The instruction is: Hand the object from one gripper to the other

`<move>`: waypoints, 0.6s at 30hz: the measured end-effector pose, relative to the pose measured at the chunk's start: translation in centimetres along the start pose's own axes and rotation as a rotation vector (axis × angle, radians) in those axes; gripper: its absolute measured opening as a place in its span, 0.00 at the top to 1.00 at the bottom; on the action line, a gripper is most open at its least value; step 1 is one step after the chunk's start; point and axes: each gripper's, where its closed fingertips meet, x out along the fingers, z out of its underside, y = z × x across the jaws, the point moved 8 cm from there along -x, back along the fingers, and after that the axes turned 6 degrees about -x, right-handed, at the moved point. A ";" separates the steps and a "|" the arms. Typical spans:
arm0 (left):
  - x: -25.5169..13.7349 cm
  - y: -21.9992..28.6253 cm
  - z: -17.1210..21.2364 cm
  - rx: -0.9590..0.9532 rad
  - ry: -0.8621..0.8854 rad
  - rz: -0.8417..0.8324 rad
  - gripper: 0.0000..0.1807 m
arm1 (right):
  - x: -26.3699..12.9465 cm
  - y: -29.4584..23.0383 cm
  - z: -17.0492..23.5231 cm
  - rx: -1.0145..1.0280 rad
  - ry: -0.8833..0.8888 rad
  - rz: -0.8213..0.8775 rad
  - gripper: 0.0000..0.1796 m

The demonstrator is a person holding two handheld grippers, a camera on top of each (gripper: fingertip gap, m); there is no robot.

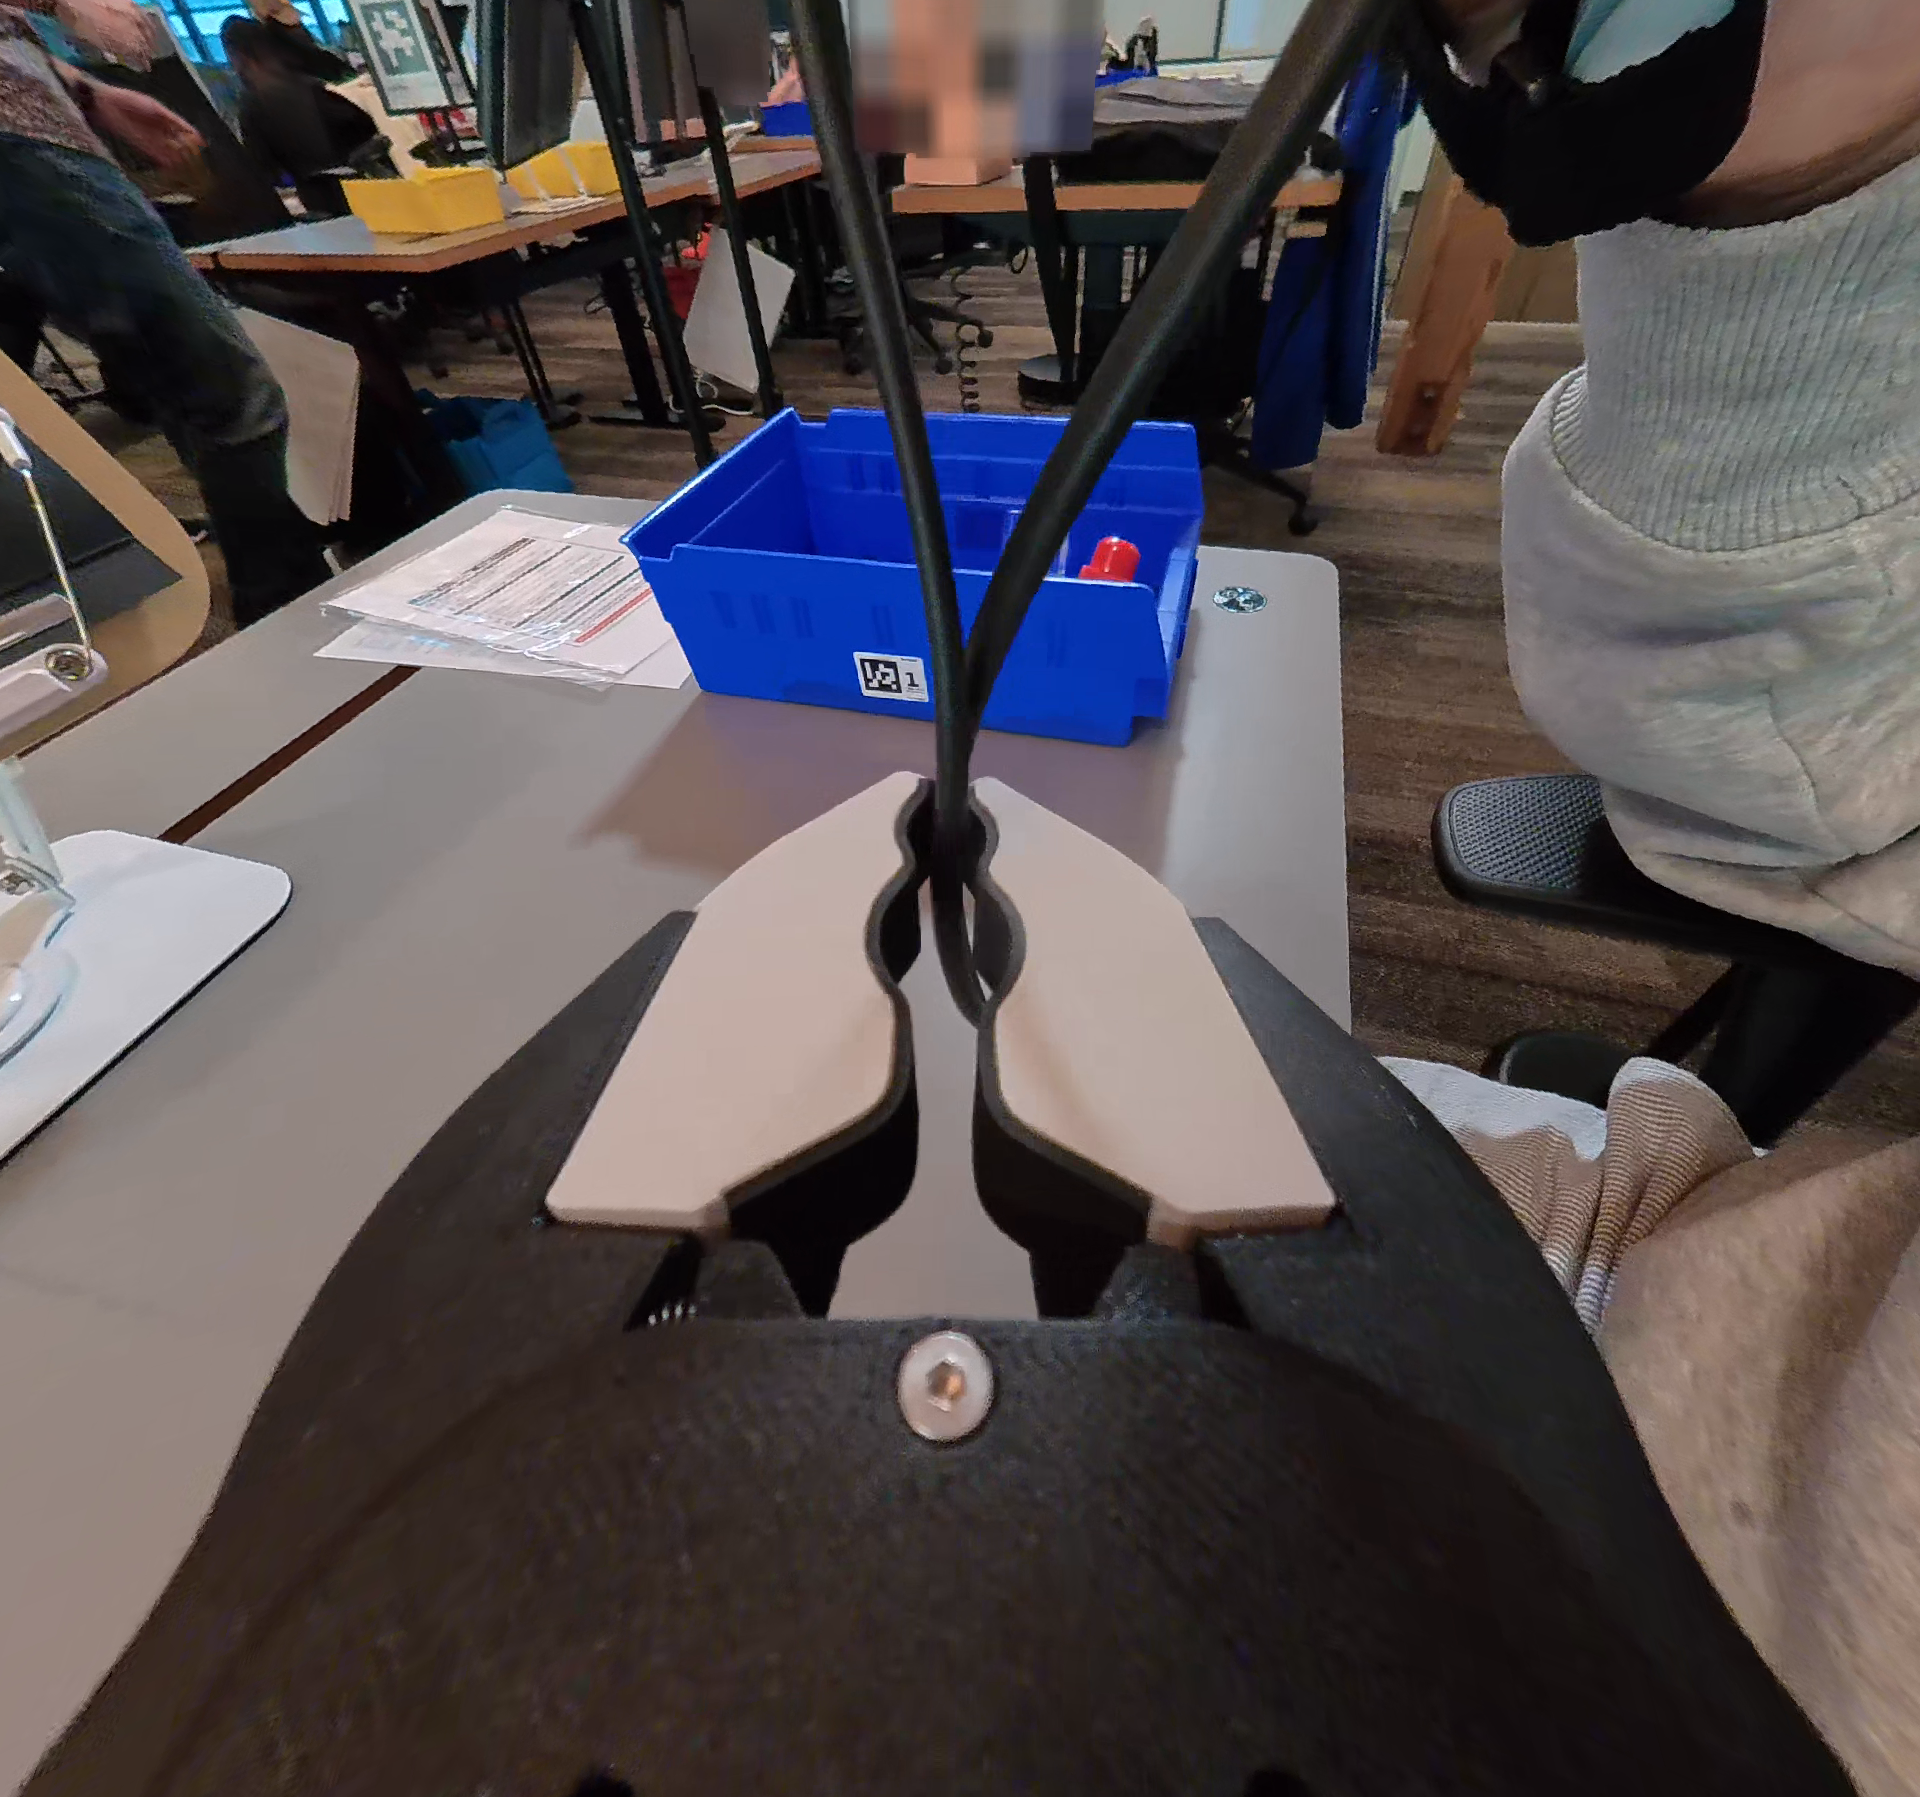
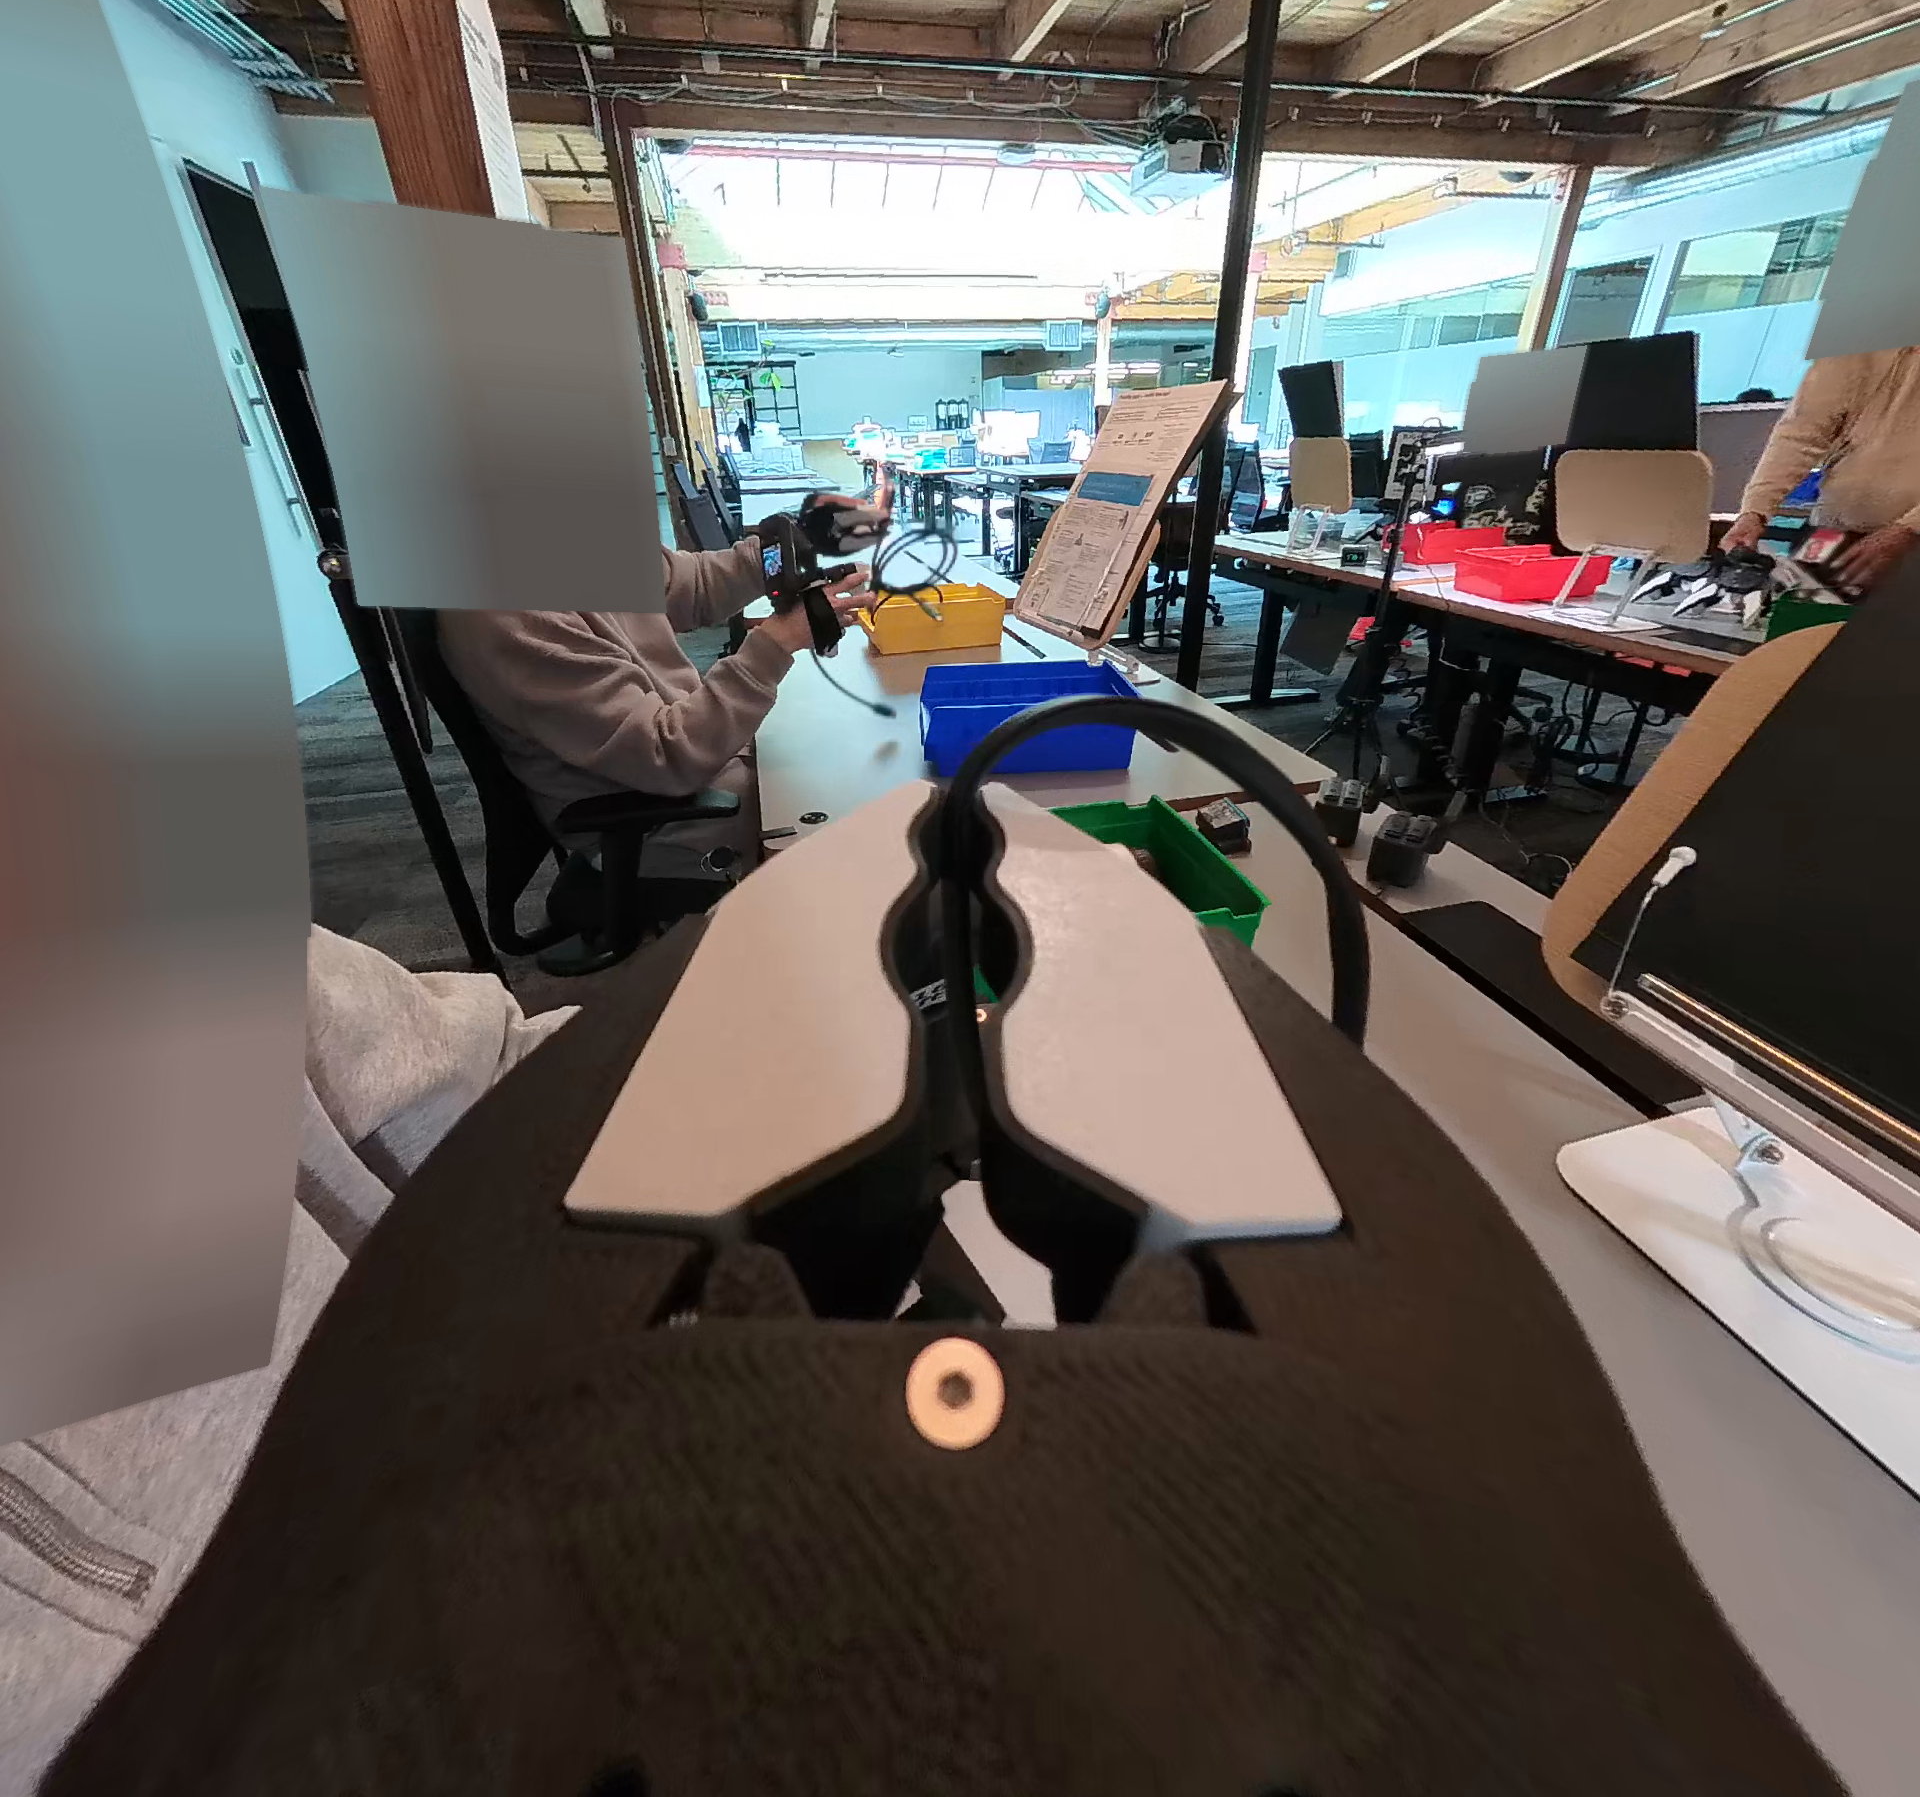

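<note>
**Cable: held at both ends of loop**

Black cable (image 1: 951,604), thin, round, flexible. Doubled strands pinched betw. left fingers (image 1: 769,999), rising up and apart in a V above desk (image 1: 416,864). Right view: cable (image 2: 1060,713) arcs over right fingers (image 2: 810,1009), one strand clamped.

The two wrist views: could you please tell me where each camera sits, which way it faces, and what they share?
Left wrist view: behind the left gripper, looking level across the grey table at a blue bin; a grey sleeve shows at right.
Right wrist view: behind the right gripper, facing down the hall past a green bin; grey clothing at left.
Shared: the black cable, pinched by both.
</note>
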 end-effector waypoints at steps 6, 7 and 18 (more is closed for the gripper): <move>0.0 0.1 -0.1 -0.007 0.002 0.021 0.98 | -0.4 0.3 0.0 0.002 0.011 0.013 0.97; 0.0 0.1 -0.1 -0.014 0.003 0.027 0.98 | -0.5 0.3 0.0 0.001 0.012 0.015 0.97; -0.4 -0.2 -0.2 -0.091 0.065 0.090 0.96 | -1.1 0.4 -0.3 -0.013 0.019 0.044 0.97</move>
